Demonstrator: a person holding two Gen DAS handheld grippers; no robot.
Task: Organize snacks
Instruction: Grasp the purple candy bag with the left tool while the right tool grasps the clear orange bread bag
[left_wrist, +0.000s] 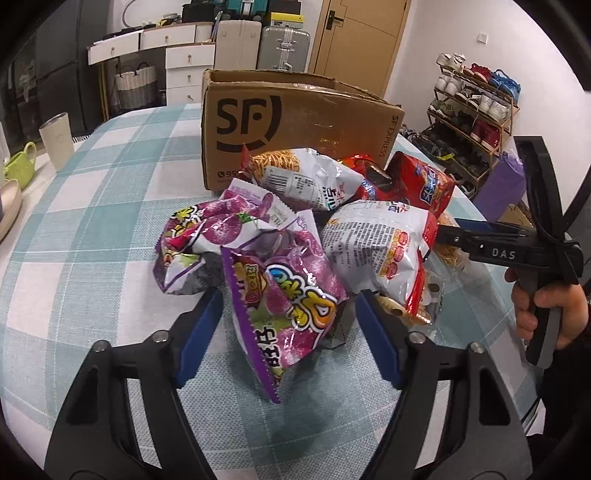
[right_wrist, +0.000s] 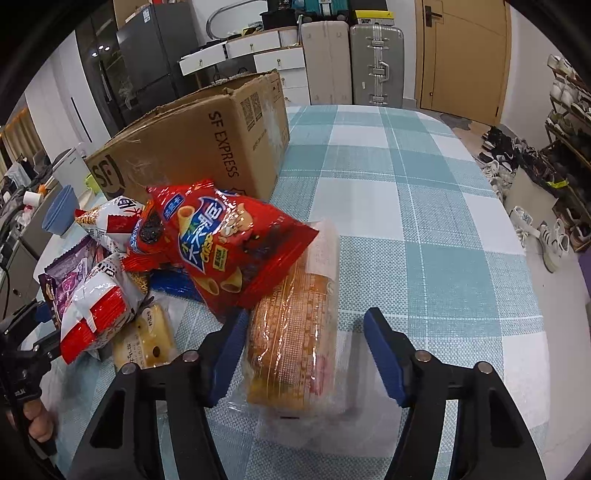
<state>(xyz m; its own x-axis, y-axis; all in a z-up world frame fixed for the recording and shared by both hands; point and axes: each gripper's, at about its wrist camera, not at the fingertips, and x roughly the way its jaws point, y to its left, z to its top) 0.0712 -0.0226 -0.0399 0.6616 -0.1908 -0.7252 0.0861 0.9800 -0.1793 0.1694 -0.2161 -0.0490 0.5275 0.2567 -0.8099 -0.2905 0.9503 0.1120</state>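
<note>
Two grippers reach into one heap of snack packets on the checked tablecloth, in front of the cardboard box. Between the half-parted blue pads of the left gripper stands a purple candy bag, its right edge at the right pad, the left pad apart from it. Straddled by the right gripper lies a clear-wrapped orange packet, against the left pad and clear of the right, with a red snack bag just beyond the fingertips.
</note>
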